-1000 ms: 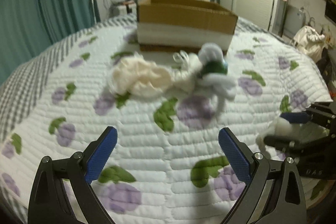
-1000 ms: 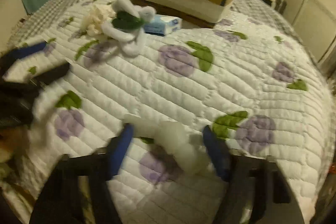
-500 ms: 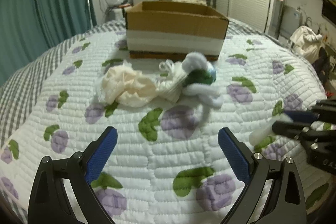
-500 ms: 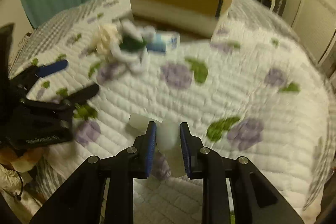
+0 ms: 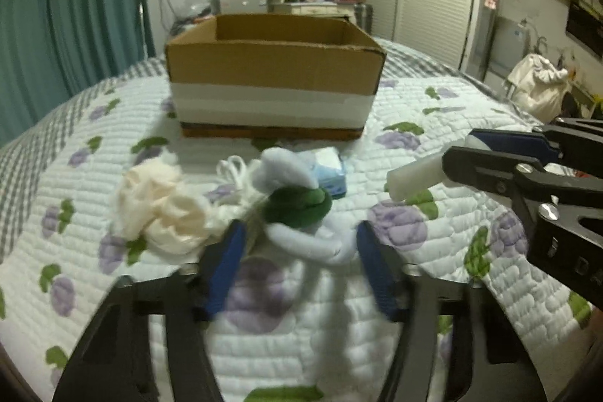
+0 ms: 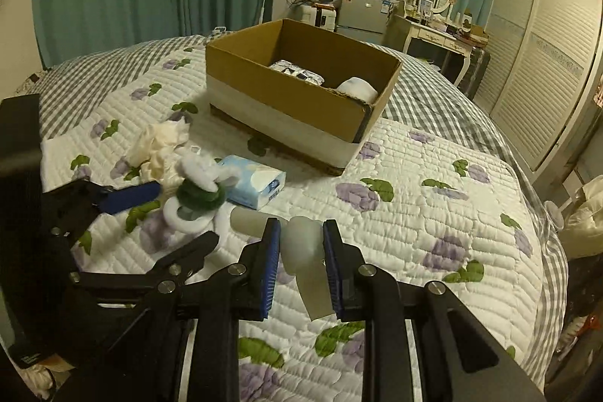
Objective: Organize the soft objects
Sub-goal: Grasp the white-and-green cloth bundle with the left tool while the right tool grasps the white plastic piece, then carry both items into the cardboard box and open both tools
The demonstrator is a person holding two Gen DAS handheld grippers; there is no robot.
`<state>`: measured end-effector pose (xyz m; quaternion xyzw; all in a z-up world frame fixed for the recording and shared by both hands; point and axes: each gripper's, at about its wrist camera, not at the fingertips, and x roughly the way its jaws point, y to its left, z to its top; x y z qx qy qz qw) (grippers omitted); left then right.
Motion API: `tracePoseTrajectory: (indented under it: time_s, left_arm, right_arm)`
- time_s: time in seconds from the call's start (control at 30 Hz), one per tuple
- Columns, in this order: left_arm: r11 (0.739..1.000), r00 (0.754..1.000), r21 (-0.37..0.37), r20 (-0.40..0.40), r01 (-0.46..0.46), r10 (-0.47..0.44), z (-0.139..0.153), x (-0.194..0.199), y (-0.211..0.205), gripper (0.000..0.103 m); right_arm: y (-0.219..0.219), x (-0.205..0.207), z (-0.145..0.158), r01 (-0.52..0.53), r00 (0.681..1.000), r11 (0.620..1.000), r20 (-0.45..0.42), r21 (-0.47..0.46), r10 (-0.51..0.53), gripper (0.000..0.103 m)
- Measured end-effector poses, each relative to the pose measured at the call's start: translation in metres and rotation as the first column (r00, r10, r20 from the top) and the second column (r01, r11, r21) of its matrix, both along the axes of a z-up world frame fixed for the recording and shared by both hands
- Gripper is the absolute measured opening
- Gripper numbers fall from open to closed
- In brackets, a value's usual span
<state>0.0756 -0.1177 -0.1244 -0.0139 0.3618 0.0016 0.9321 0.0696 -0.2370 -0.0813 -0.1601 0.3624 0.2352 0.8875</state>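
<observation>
At lower centre the right gripper (image 6: 301,247) is clamped on a white foam piece (image 6: 301,243), while the left gripper (image 5: 297,251), fingers apart and empty, flanks the white-and-green plush toy (image 5: 297,210) mid-frame below the cardboard box (image 5: 275,70).

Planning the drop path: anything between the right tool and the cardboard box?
In the right wrist view, only bare quilt between right tool and cardboard box; tissue pack sits left.
</observation>
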Motion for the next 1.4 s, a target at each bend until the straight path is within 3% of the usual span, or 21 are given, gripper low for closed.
tracePoseTrajectory:
  time_s: [0.13,0.23,0.53,0.67,0.8,1.1,1.4]
  left_arm:
    - [0.999,1.000,-0.033,-0.005,0.014,-0.015,-0.004,0.003,0.006,0.031]
    - [0.999,1.000,-0.029,0.002,0.031,-0.031,0.001,-0.002,0.010,0.026]
    - [0.997,0.996,-0.048,0.057,0.064,-0.061,0.042,-0.031,0.028,0.026]
    - [0.995,0.992,-0.046,0.093,0.092,-0.088,0.072,-0.040,0.040,0.026]
    - [0.995,0.987,0.005,0.122,0.104,-0.104,0.097,-0.039,0.053,0.026]
    - [0.989,0.971,0.031,0.191,0.143,-0.147,0.141,0.002,0.077,0.026]
    - [0.974,0.958,0.020,0.177,0.227,-0.227,0.132,0.098,0.074,0.026]
  right_arm:
    - [-0.002,0.004,-0.004,0.011,1.000,1.000,-0.023,0.006,-0.011,0.023]
    - [-0.003,0.005,-0.004,0.020,0.999,1.000,-0.026,-0.002,-0.020,0.023]
    - [-0.011,-0.003,0.022,0.081,0.996,0.996,0.021,0.032,-0.082,0.023]
    - [-0.008,-0.008,0.049,0.106,0.992,0.992,0.064,0.063,-0.110,0.023]
    - [-0.005,-0.009,0.084,0.126,0.984,0.981,0.104,0.149,-0.142,0.023]
    - [0.024,0.033,0.127,0.127,0.975,0.960,0.146,0.250,-0.167,0.023]
    - [0.063,0.121,0.106,0.145,0.976,0.959,0.122,0.242,-0.179,0.023]
